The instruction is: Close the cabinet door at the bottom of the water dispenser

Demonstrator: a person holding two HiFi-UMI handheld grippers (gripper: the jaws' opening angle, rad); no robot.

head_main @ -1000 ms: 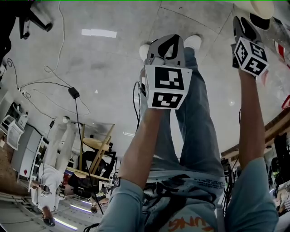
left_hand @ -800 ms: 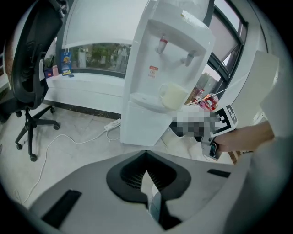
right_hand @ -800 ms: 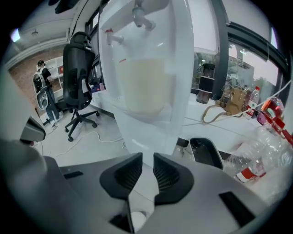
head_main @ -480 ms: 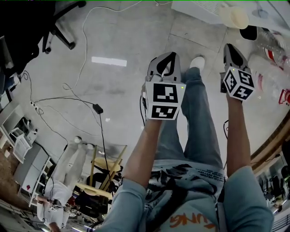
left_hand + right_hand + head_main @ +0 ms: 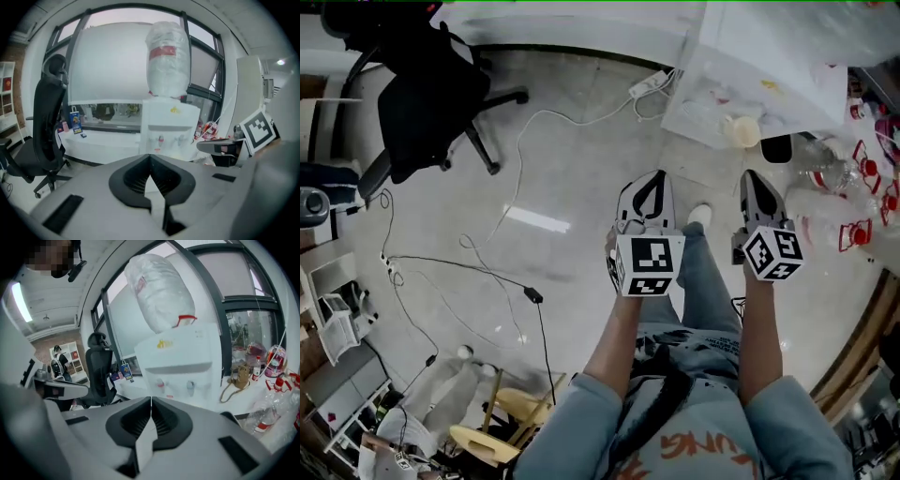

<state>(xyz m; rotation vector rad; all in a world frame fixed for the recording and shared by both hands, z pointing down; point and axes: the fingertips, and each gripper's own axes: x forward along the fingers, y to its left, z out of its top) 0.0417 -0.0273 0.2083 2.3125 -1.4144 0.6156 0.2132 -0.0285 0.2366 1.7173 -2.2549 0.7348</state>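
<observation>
**Head view.** You held both forearms straight out ahead, side by side at lower centre of the frame. The left gripper [image 5: 652,183] and right gripper [image 5: 754,183] pointed toward the top edge, level with each other and a little apart. They hung over bare floor and touched nothing. The water dispenser [image 5: 769,61] stood at upper right, well ahead of both tips. Its cabinet door could not be made out from above. A black office chair [image 5: 431,94] occupied the upper left. A loose cable [image 5: 517,178] trailed across the floor between the chair and your legs. A heap of clear plastic bottles [image 5: 853,192] lay at the right edge, just beside the dispenser.

**Left gripper view.** The jaws were pressed together with nothing between them. The dispenser stood at centre, straight beyond the tips, with a plastic-wrapped bottle [image 5: 168,58] on top. The gripper body blocked the dispenser's lower part, so the cabinet door was hidden. The chair stood at the left of the frame. The right gripper showed at the right edge.

**Right gripper view.** The jaws met at the tips and held nothing. The dispenser filled centre to right, and its taps showed just above the jaws. The lower cabinet was again hidden behind the gripper body. The chair stood at left centre.
</observation>
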